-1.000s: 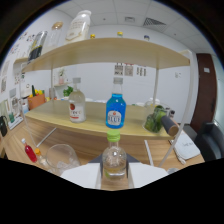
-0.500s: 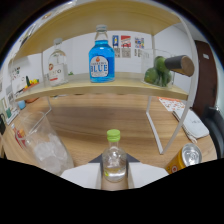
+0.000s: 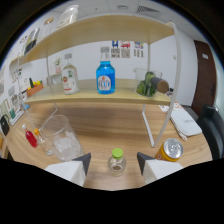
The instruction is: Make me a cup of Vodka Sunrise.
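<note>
A small clear bottle with a green cap (image 3: 116, 163) stands upright on the wooden table (image 3: 110, 122), between my fingers with a gap on each side. My gripper (image 3: 114, 159) is open, and its dark-tipped fingers (image 3: 83, 160) flank the bottle without touching it. Just left of the fingers stands a clear glass holding ice (image 3: 63, 141), with a small red bottle (image 3: 31, 137) beside it. A gold can (image 3: 171, 149) sits just right of the fingers. On the shelf beyond are a blue bottle (image 3: 104, 77) and a clear bottle with a red label (image 3: 69, 76).
A two-level wooden shelf (image 3: 95, 97) on thin white posts (image 3: 146, 127) spans the back of the table. Green and dark items (image 3: 151, 85) lie at its right end. A white booklet (image 3: 184, 121) lies on the table at the right. Small clutter fills the far left.
The fingers have spread apart and let go of the green-capped bottle, which now stands on the table. The gripper has drawn back from it, and the can shows more fully.
</note>
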Available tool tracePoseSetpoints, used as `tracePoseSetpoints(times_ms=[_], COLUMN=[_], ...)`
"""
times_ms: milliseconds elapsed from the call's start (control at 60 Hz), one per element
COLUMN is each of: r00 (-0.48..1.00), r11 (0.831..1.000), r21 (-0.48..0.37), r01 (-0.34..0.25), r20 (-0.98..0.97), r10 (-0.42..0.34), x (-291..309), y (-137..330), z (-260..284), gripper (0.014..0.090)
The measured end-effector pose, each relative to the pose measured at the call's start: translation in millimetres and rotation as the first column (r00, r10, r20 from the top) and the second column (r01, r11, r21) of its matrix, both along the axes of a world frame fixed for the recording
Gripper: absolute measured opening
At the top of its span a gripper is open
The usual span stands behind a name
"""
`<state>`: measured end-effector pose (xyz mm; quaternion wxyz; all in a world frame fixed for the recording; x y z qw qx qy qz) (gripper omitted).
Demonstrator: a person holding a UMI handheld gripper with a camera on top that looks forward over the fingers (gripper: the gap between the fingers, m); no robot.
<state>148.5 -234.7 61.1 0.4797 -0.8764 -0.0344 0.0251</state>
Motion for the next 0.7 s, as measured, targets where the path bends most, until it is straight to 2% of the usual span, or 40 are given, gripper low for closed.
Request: tracePoseSetpoints(times_ms=[183,300,450,700], r00=[0.997,0.996,0.994,0.994], r11=[0.996,0.993,0.991,0.994], r21=[0.06,0.079,0.075,0.04], r01=[0.067,0.089,0.113,0.102], r20=[-0.046,-0.028,0.007,0.045], r10=[-0.064,-0.087,-0.113,-0.104], x=[-22.5,-47.1,-79.6,-123.2], y=[-33.3,-55.9,-77.3,-98.4], z=[70.7,100.1,112.3,103.1], gripper=[0.0854,0.0856,0.0863,0.0864])
